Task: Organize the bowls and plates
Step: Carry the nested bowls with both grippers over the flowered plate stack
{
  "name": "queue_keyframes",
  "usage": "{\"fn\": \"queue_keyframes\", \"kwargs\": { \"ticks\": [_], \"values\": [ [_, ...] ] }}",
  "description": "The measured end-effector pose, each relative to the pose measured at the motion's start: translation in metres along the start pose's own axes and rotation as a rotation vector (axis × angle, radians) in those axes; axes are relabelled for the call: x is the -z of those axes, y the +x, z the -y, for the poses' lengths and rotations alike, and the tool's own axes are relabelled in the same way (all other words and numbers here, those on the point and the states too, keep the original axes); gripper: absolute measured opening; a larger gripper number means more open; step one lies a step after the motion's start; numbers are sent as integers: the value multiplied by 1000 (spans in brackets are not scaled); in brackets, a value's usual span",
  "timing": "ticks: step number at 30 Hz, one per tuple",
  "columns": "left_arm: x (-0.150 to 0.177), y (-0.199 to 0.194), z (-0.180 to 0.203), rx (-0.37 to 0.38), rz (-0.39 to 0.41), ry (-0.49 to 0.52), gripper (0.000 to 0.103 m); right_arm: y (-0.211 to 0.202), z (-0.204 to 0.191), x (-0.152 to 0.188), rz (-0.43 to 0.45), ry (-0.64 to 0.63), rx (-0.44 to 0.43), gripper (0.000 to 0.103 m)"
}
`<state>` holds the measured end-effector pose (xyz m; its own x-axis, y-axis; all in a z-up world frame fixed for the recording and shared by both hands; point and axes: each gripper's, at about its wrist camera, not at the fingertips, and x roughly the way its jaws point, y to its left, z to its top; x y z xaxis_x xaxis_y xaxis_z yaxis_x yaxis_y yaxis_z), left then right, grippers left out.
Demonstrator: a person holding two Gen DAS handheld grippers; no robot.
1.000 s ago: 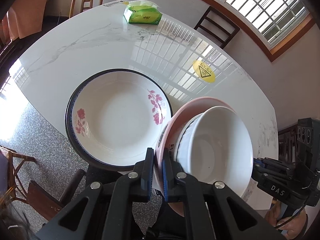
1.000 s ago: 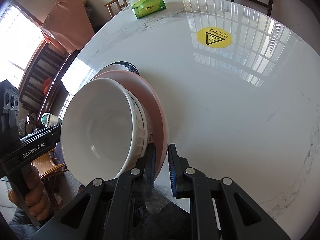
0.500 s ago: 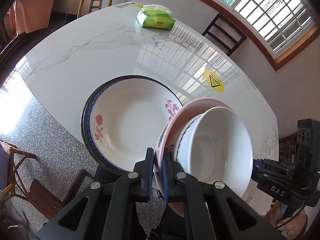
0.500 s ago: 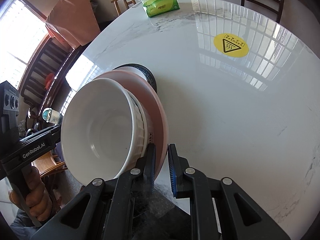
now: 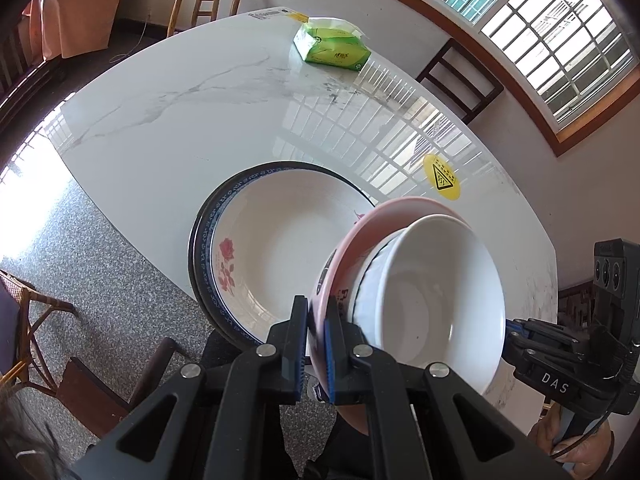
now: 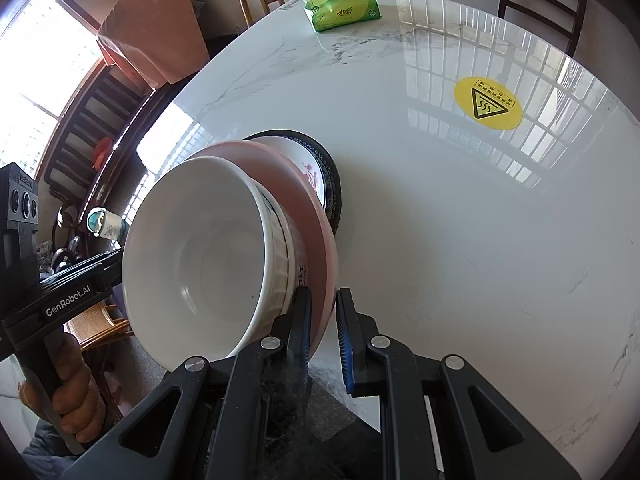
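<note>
Now, grip by grip:

Left gripper [image 5: 316, 354]: jaws pressed together on the near rim of the pink plate [image 5: 360, 236]; it also shows at the left edge of the right wrist view, held in a hand [image 6: 74, 396].

Right gripper [image 6: 323, 334]: jaws nearly together, with the opposite rim of the pink plate between them; the inner blue pad [image 6: 306, 332] lies against the rim, and a narrow gap shows on the outer side.

Pink plate: held off the table between the two grippers, tilted, overlapping the right side of the floral plate in the left wrist view.

White bowl [image 5: 436, 304]: sits in the pink plate, mouth open to both cameras, empty; a second ribbed white bowl [image 6: 280, 248] seems nested beneath it.

Floral plate [image 5: 280, 248]: deep, white, with red roses and a dark blue rim, lying flat near the table's edge; a second dark rim shows under it.

Table [image 6: 440, 220]: white marble, glossy, mirroring the window bars.

Tissue pack [image 5: 332, 46]: green, at the far side, well apart from the dishes.

Yellow sticker [image 6: 488, 104]: round warning mark on the tabletop.
</note>
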<state>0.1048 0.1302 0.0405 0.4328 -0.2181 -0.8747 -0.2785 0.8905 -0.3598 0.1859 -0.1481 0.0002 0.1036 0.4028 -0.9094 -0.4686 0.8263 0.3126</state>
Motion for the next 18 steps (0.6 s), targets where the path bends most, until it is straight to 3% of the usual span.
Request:
{"fn": "queue_keyframes", "kwargs": {
  "ticks": [18],
  "values": [
    [-13, -5, -20, 2, 12, -35, 6, 4, -5, -8, -9, -28, -6, 15]
  ]
}}
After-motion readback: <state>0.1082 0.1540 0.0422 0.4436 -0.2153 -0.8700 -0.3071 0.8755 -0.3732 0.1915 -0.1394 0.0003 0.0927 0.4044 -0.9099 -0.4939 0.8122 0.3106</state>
